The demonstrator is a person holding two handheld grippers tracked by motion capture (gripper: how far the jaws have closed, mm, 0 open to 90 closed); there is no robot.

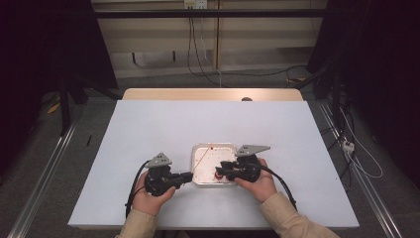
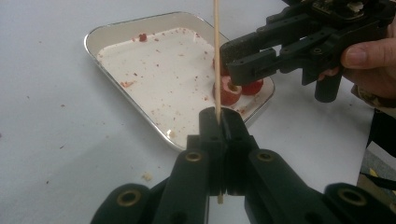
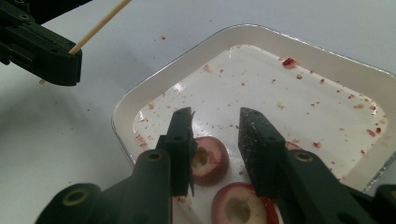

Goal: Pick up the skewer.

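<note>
My left gripper (image 2: 219,116) is shut on a thin wooden skewer (image 2: 216,51), which stands up from between its jaws just outside the near edge of a metal tray (image 2: 116,25). Two red cored fruit pieces (image 3: 212,161) (image 3: 238,207) lie in the tray's corner. Above them my right gripper (image 3: 217,126) hangs open, with one jaw on either side of the nearer piece. From above, the left gripper (image 1: 189,175) sits at the tray's (image 1: 213,145) left edge, and the right gripper (image 1: 219,171) reaches over the tray from its right.
Red crumbs and juice smears dot the tray floor (image 3: 289,88) and the white table (image 1: 148,129). Beyond the table's far wooden edge (image 1: 213,94), cables run across the floor. Dark stands rise on both sides.
</note>
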